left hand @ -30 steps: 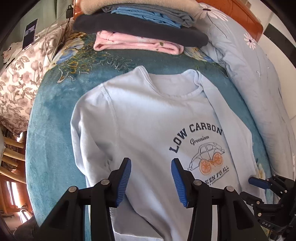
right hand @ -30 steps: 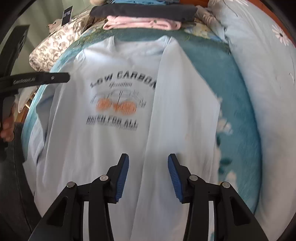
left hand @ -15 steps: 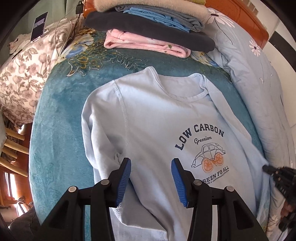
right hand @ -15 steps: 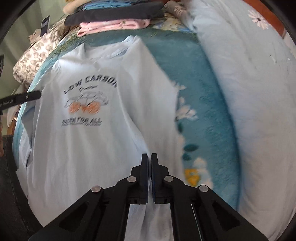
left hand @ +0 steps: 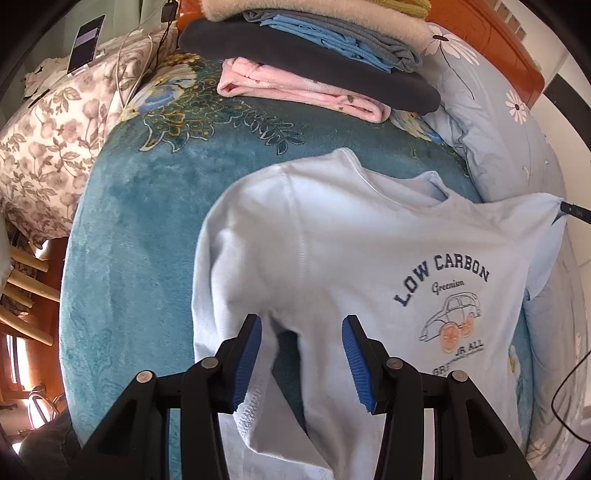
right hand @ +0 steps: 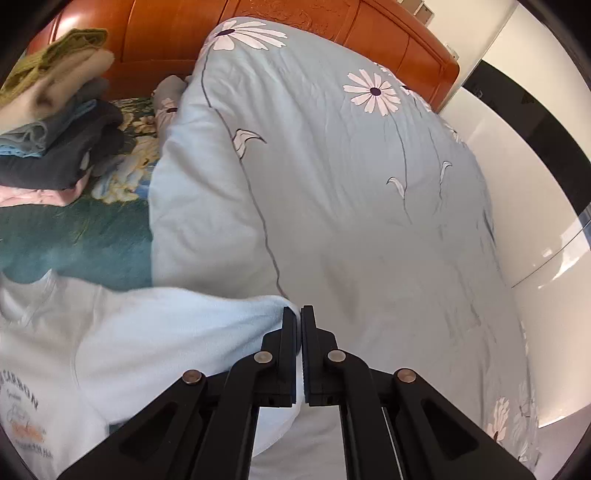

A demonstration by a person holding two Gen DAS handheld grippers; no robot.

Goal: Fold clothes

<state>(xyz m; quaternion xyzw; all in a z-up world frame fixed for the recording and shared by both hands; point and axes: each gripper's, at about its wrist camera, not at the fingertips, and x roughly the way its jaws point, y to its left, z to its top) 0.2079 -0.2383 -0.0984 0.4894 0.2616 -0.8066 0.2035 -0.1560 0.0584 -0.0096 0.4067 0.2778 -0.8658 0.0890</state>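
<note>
Domestic bedroom. A bed with a carved orange-brown wooden headboard (right hand: pixel 280 33) occupies the room. It carries a teal plush blanket (left hand: pixel 147 229) with a floral motif, a pale blue daisy-print duvet (right hand: pixel 351 184) along one side, and a brown floral pillow (left hand: pixel 48 140) at the opposite edge. A stack of folded clothes (left hand: pixel 314 59) sits at the headboard end. White walls (right hand: pixel 517 177) adjoin the bed.

Open teal blanket (left hand: pixel 140 229) left of the shirt (left hand: pixel 332 251), clear lane there. Far end blocked by a stack (left hand: pixel 314 59) of folded clothes, tall. Right side walled by the bulky duvet (right hand: pixel 351 192), which rises just beside the shirt's edge. Floral pillow (left hand: pixel 48 140) and cables (left hand: pixel 133 74) crowd the far-left corner. Left gripper (left hand: pixel 303 354) jaws spread over the sleeve gap, nothing between them but cloth.
</note>
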